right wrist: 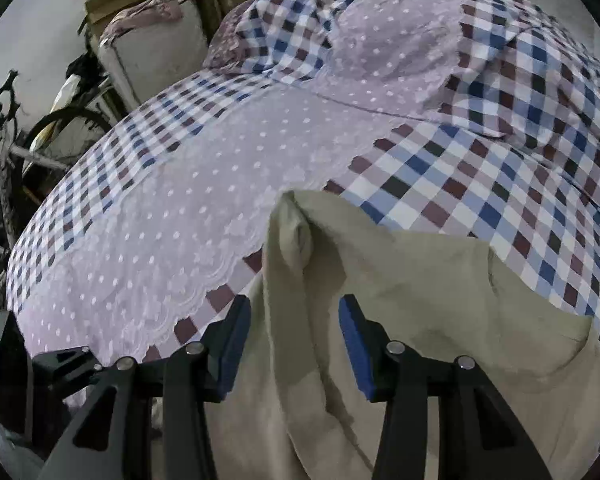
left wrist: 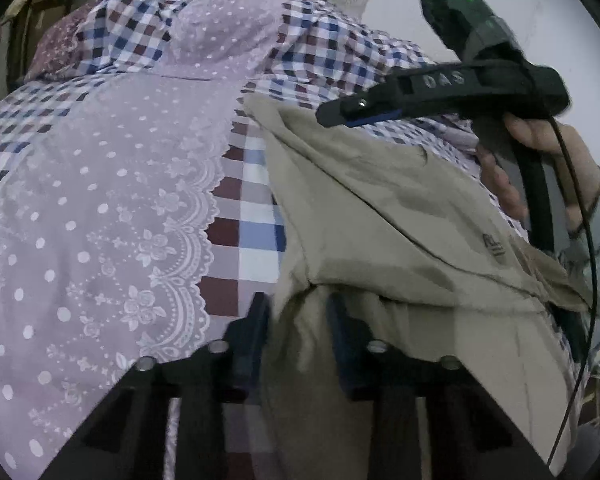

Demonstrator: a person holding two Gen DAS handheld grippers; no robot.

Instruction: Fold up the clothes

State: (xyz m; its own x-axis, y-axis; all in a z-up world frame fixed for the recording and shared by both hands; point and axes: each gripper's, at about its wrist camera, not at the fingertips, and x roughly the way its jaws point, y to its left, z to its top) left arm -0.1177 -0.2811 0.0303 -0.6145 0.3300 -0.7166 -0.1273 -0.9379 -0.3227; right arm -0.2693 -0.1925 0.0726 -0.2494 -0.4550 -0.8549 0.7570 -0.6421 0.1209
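A beige garment (left wrist: pixel 380 208) lies crumpled on a bed with a checked cover (left wrist: pixel 252 240) and a lilac dotted lace cloth (left wrist: pixel 100 200). At the bottom of the left wrist view my left gripper (left wrist: pixel 298 320) is shut on a bunched fold of the garment, and the cloth tents up from its fingers. My right gripper (left wrist: pixel 328 114), held by a hand (left wrist: pixel 540 168), sits at the garment's far edge. In the right wrist view the right gripper (right wrist: pixel 296 340) pinches a ridge of the beige garment (right wrist: pixel 440 300) between blue pads (right wrist: pixel 354 344); the jaws stand narrowly apart, filled with cloth.
A pillow hump (right wrist: pixel 388 52) under the lilac cloth lies at the bed's far end. Beyond the bed's left side stand cardboard boxes (right wrist: pixel 112 0) and a bicycle (right wrist: pixel 24 148). A black cable (left wrist: pixel 588 280) hangs from the right gripper. A pale wall (left wrist: pixel 540 12) is at the right.
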